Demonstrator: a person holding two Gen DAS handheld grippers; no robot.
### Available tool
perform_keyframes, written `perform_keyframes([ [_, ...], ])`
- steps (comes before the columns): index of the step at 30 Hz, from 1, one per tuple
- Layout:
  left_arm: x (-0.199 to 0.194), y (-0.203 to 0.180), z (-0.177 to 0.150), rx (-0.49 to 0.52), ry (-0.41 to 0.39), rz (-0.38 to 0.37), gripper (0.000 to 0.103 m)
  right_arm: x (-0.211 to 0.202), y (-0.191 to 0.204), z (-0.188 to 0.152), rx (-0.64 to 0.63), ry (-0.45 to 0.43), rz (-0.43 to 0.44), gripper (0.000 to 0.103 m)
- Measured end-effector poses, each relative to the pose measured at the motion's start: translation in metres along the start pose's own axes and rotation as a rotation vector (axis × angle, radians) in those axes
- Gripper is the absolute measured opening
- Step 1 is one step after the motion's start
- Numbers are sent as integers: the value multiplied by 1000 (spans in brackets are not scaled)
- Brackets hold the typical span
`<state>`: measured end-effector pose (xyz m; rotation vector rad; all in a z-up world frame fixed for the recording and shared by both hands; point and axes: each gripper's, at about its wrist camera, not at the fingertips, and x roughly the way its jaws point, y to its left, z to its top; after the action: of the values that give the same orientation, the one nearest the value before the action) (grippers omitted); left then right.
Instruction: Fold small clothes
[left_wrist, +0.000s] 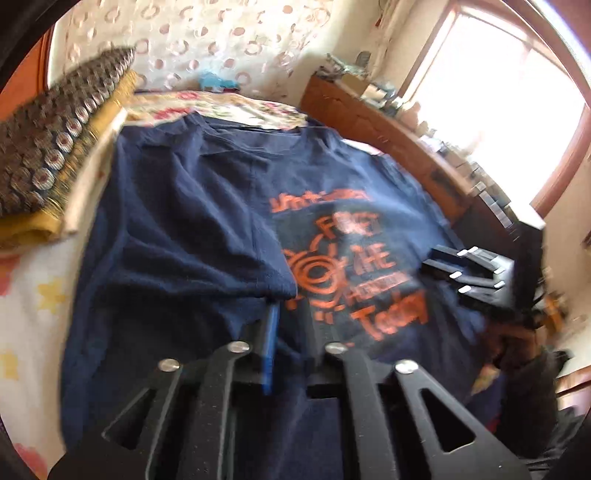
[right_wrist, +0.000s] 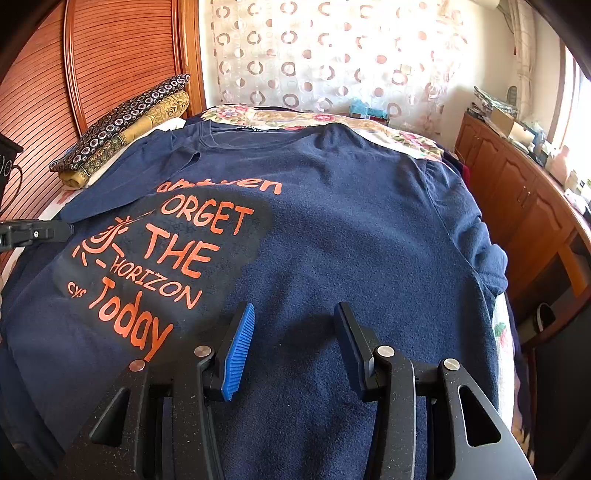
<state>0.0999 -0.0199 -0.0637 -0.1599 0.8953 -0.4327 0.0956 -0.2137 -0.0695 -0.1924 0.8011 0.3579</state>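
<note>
Lying flat on the bed (right_wrist: 406, 142), the navy shirt (right_wrist: 351, 206) has stacked pillows (right_wrist: 122, 129) beside its left sleeve. Left gripper (left_wrist: 288, 314) pinches that folded sleeve (left_wrist: 207, 236); right gripper (right_wrist: 293, 325) is spread above bare cloth.

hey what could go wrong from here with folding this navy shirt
The left gripper appears shut on the folded-over sleeve flap; if it slips, the fold falls open. The right gripper hangs open above the navy shirt, holding nothing, so pulling may drag the shirt toward the bed edge.
</note>
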Motion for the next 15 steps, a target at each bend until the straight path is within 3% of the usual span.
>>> perform_keyframes([
  [3, -5, -6, -2, 49, -8, 27, 41, 0, -1, 0, -1, 0, 0, 47],
  [6, -14, -14, -2, 90, -37, 80, 50, 0, 0, 0, 0, 0, 1, 47],
  [8, -21, -17, -1, 116, -63, 105, 51, 0, -1, 0, -1, -1, 1, 47],
  [10, -27, -19, 2, 134, -83, 142, 72, 0, 0, 0, -1, -1, 2, 47],
  [11, -28, -19, 4, 139, -93, 148, 76, 0, 0, 0, -1, -1, 2, 47],
  [15, -33, -17, 9, 139, -112, 170, 79, 0, 0, 0, -1, -1, 2, 47],
])
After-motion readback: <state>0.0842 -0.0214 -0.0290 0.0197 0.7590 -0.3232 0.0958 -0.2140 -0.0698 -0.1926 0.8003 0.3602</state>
